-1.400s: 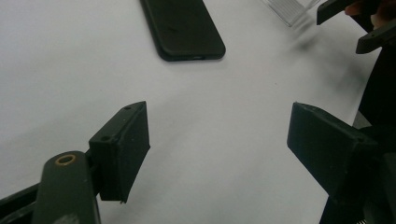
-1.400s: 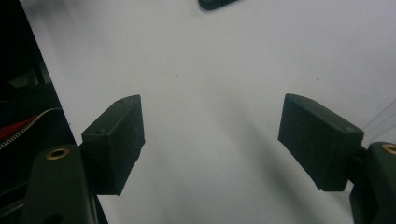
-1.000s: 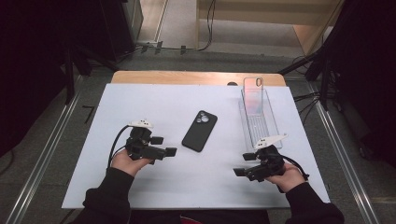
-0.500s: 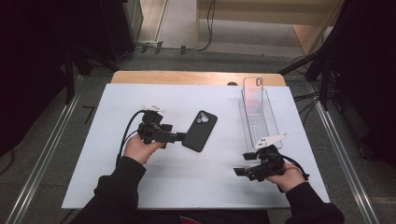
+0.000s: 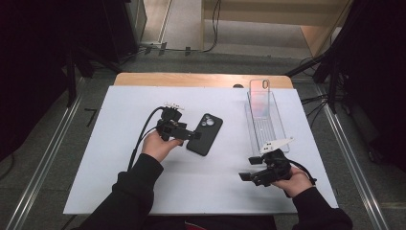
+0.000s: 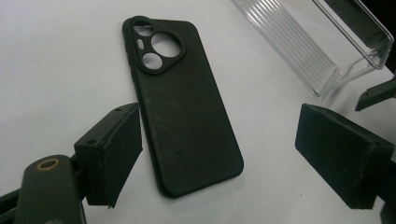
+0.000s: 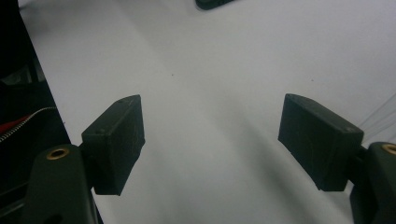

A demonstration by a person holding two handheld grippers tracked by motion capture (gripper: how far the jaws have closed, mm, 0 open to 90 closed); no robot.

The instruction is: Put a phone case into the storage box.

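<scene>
Two tongs, both with jaws spread and nothing gripped. Left tongs [image 5: 192, 135] sit level over the white sheet, jaws pointing toward 3 o'clock at the black phone case [image 5: 205, 134]; in the left gripper view the case [image 6: 180, 100] lies flat between the two pads, pads wide apart, whether the near pad brushes its edge I cannot tell (not clamped anyway). Case lies back-up, camera cutout at its far end, long axis tilted slightly toward 1 o'clock, roughly mid-counter. Right tongs [image 5: 245, 177] hover low at about 5 o'clock of the counter, jaws pointing toward 9 o'clock, grey three-cornered plate on top; right gripper view shows bare white sheet [image 7: 219, 93] between its pads [image 7: 119, 140], a corner of the case at the top edge. Outward: clear ribbed tray [image 5: 265, 122] at 2 o'clock of the case, well apart from it, running front to back, with a clear phone case [image 5: 260, 91] standing propped at its far end. Tray [image 6: 303, 42] also in the left gripper view, upper right. White sheet [image 5: 119, 110] covers most of the wooden counter [image 5: 191, 79].
</scene>
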